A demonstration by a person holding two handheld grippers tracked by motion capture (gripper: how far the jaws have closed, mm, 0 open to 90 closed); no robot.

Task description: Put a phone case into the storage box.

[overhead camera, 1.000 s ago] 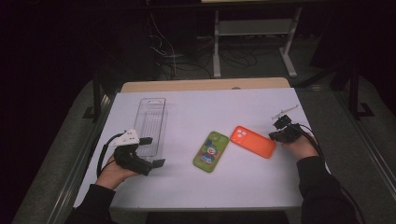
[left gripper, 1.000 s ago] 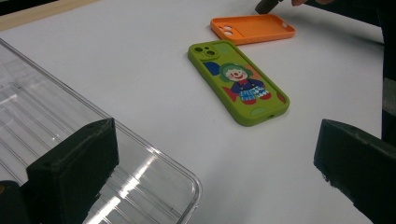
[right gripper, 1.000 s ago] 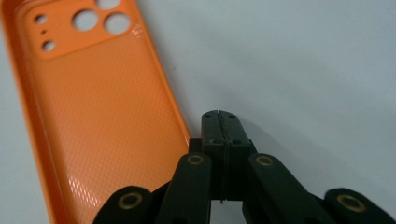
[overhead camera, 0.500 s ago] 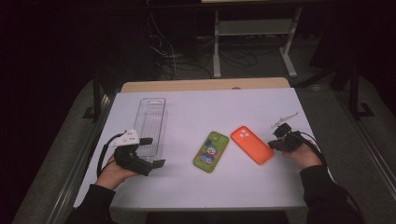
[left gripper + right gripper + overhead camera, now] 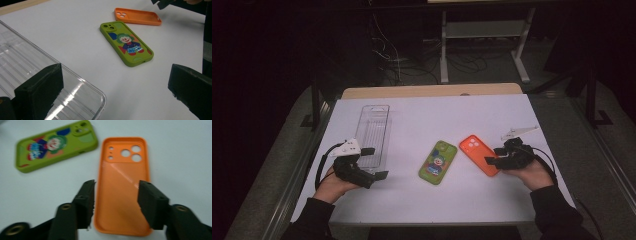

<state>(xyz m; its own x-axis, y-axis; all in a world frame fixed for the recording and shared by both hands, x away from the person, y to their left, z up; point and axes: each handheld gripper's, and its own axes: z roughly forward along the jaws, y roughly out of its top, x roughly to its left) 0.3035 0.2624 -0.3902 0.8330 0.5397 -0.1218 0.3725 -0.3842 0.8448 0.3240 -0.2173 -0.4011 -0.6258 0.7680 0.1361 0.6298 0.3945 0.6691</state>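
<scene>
**Orange case: light, bendy, best taken by an edge**

My right gripper (image 5: 116,202) has just been opening; its jaws now straddle the near end of the orange phone case (image 5: 123,185), pads clear of it. The case lies hollow side up on the white surface (image 5: 512,200), just beside the green phone case (image 5: 438,162). I judge it light, thin-walled and flexible, so I'd pinch across the long side walls, not the floppy back. My left gripper (image 5: 112,100) hangs open beside the clear tray (image 5: 30,65).
</scene>
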